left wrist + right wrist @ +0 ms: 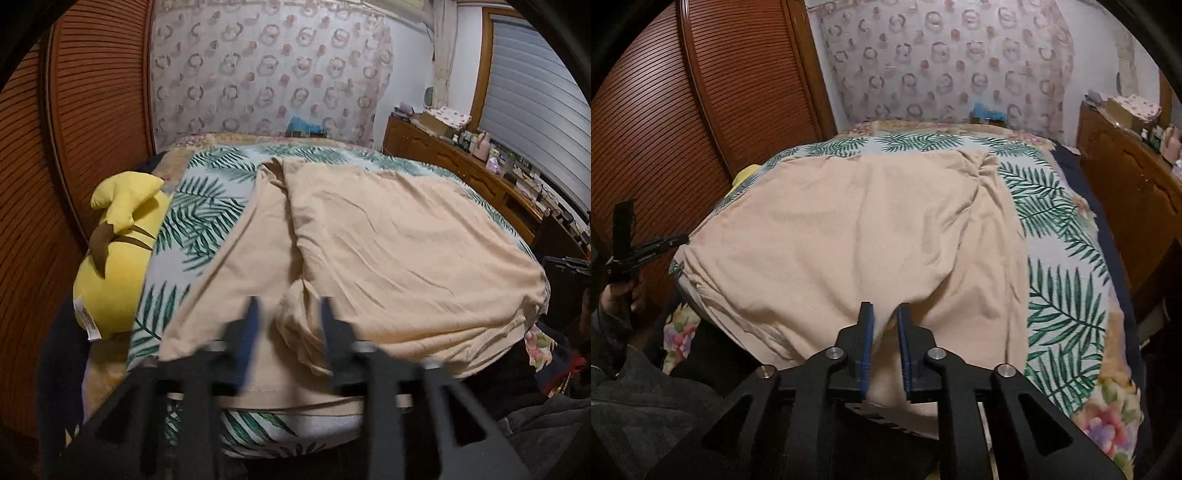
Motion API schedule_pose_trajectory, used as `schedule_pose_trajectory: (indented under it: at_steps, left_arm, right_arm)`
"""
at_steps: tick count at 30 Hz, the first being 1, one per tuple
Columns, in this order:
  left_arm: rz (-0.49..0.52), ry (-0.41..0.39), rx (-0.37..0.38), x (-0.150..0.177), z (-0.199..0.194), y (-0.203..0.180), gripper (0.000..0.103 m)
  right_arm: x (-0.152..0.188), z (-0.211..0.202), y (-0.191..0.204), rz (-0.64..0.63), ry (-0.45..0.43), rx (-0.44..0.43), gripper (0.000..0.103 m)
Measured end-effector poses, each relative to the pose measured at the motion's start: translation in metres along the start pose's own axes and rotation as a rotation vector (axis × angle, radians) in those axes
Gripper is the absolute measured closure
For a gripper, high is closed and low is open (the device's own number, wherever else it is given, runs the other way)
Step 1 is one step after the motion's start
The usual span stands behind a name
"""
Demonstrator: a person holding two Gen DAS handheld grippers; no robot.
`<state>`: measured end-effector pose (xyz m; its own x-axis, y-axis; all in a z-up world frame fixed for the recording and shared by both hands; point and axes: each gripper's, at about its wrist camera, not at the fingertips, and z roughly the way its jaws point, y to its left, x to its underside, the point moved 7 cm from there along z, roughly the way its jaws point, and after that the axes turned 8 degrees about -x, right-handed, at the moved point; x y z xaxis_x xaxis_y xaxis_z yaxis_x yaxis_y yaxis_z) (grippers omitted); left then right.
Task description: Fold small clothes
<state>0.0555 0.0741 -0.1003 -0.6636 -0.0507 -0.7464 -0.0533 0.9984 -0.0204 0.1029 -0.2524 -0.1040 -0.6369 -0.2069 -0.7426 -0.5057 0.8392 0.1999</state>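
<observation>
While both hand-held grippers hover apart-fingered, the left hand-held gripper (290,306) and right hand-held gripper (884,314) have the beige garment (388,251) (creased) just ahead on the bed (207,218).

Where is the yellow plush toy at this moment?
In the left wrist view, the yellow plush toy lies at the left edge of the bed, between the wooden slatted door and the beige garment, on the leaf-print cover.
</observation>
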Motion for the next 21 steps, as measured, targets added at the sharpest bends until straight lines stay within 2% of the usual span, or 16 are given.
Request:
schedule_pose_trajectory:
  at_steps: [2, 4, 5, 6, 11, 16, 21]
  left_arm:
    - [-0.004, 0.007, -0.011, -0.002, 0.004, 0.004, 0.052]
    - [-0.009, 0.017, -0.033, -0.003, 0.013, 0.011, 0.04]
    - [-0.014, 0.023, -0.046, -0.003, 0.017, 0.015, 0.031]
    - [-0.017, 0.028, -0.056, -0.004, 0.021, 0.019, 0.028]
    - [-0.04, 0.069, -0.094, 0.0, 0.039, 0.038, 0.026]
    - [-0.077, 0.123, -0.073, 0.011, 0.05, 0.05, 0.026]
    - [-0.082, 0.111, -0.053, 0.013, 0.047, 0.049, 0.026]
  right_arm:
    - [0.001, -0.004, -0.001, 0.008, -0.011, 0.0, 0.067]
    - [0.002, -0.006, -0.002, 0.013, -0.018, 0.002, 0.062]
    - [0.003, -0.006, -0.003, 0.015, -0.019, 0.008, 0.062]
    - [0.004, -0.006, -0.004, 0.014, -0.021, 0.012, 0.062]
    - [0.003, -0.001, -0.006, 0.012, -0.029, 0.012, 0.061]
    - [0.0, 0.007, -0.005, 0.012, -0.035, -0.003, 0.061]
    - [0.0, 0.015, -0.002, 0.015, -0.028, -0.008, 0.061]
